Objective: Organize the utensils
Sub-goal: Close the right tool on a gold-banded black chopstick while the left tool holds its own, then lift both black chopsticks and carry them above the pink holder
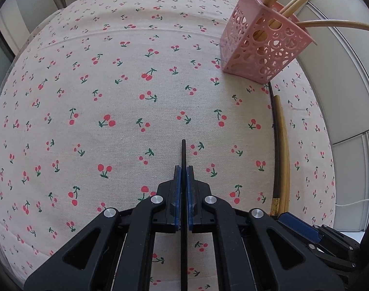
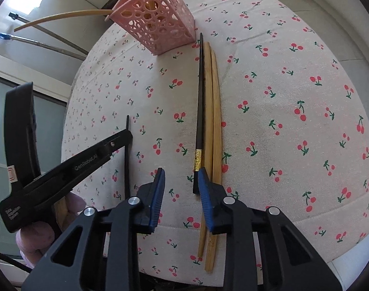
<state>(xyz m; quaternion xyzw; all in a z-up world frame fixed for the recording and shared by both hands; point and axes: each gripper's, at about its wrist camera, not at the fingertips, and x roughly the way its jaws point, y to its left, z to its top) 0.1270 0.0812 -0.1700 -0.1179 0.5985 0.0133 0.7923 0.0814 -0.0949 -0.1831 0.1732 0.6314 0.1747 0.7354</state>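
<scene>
My left gripper [image 1: 183, 169] is shut on a thin black chopstick [image 1: 183, 155] whose tip pokes out ahead of the pads, above the cherry-print tablecloth. It also shows in the right wrist view [image 2: 127, 145]. A pink perforated holder [image 1: 262, 48] with several bamboo chopsticks stands at the far right; it also shows in the right wrist view [image 2: 157, 21]. My right gripper [image 2: 182, 189] is open, low over the near end of a second black chopstick [image 2: 200, 101]. Two bamboo chopsticks [image 2: 213, 121] lie beside it on the cloth.
The round table's cloth [image 1: 99, 97] drops off at the edges. The left gripper's body [image 2: 63, 167] and the person's hand sit at the left of the right wrist view. Metal rods [image 2: 38, 41] lean beyond the table.
</scene>
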